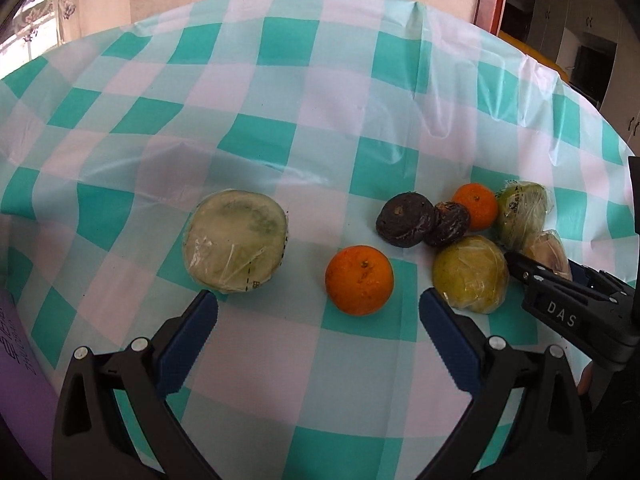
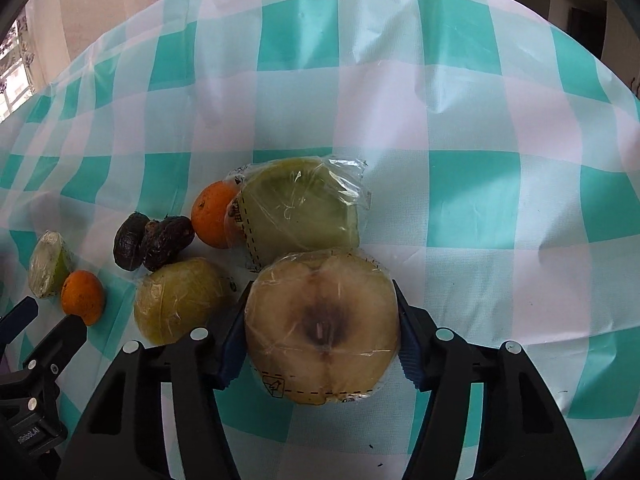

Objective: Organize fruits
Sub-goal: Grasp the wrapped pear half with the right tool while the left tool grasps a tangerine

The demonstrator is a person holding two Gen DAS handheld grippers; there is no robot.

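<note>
My right claw (image 2: 322, 338) is clamped on a wrapped apple half (image 2: 320, 328), cut face toward the camera, just above the checked bench (image 2: 480, 120). My left claw (image 1: 318, 312) stands apart, empty, with an orange (image 1: 359, 280) just beyond its fingers. Right of that orange a cluster touches: wrapped green fruit (image 1: 470, 274), two dark fruits (image 1: 405, 219), a second orange (image 1: 476, 205). A wrapped half (image 1: 234, 246) lies apart, leftward.

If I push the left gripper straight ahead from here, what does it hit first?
Probably the near orange: it sits just ahead of the open left gripper, roughly centred between the fingers. The wrapped green fruit by the right-side finger might get brushed; depth is unclear.
</note>
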